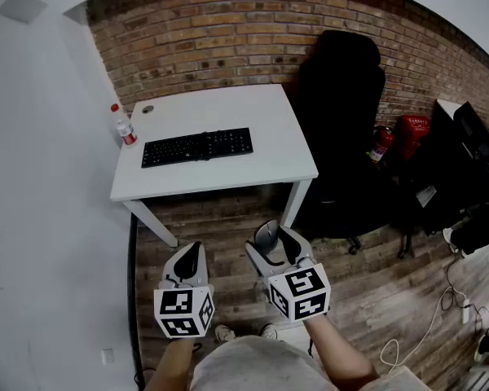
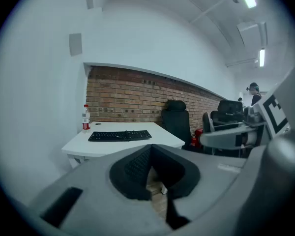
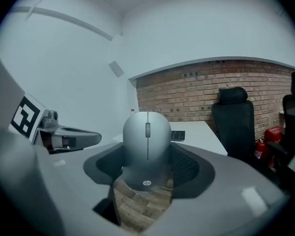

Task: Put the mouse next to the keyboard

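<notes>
Honestly, with the grey HP mouse [image 3: 146, 141] clamped in the wide-spread right gripper [image 1: 275, 243] well short of the desk [image 1: 265, 157], it's best carried level and set down beside the black keyboard [image 1: 197, 147].

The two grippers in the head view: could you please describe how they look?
The left gripper and right gripper have light grey, tapering shells lined with dark ribbed pads. Each carries a white cube printed with black square markers.

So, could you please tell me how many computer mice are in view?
1: the mouse sits clamped in the right gripper, over the floor before the desk. None shows elsewhere.
</notes>
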Demonstrator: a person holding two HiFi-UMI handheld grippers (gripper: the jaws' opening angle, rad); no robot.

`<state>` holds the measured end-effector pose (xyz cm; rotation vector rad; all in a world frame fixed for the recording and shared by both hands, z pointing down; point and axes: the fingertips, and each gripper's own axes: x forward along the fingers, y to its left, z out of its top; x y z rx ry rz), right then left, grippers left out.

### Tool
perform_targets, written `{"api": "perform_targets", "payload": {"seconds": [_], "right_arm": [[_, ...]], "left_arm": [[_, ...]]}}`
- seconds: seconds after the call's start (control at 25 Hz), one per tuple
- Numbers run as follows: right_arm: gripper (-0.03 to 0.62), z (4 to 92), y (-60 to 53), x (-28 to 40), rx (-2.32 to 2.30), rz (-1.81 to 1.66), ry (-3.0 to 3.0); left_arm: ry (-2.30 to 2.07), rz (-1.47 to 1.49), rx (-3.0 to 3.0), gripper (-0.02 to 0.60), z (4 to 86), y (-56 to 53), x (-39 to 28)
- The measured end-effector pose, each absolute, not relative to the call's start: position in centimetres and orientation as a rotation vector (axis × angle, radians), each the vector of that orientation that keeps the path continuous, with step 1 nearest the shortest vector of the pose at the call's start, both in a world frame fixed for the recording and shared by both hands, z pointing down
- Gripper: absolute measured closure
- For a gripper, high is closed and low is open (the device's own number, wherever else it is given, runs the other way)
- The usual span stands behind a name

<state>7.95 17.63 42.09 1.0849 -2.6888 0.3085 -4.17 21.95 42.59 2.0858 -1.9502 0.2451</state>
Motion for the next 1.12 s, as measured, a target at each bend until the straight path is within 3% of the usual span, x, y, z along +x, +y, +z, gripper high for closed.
{"api": "perform_targets", "payload": {"seconds": [1.12], "right_arm": [[0.301, 42.3, 14.2, 14.4, 1.054, 0.332, -2.722]], "left_arm": [[-1.954, 0.231, 2.114, 0.588, 42.3, 18.1, 3.7]]}}
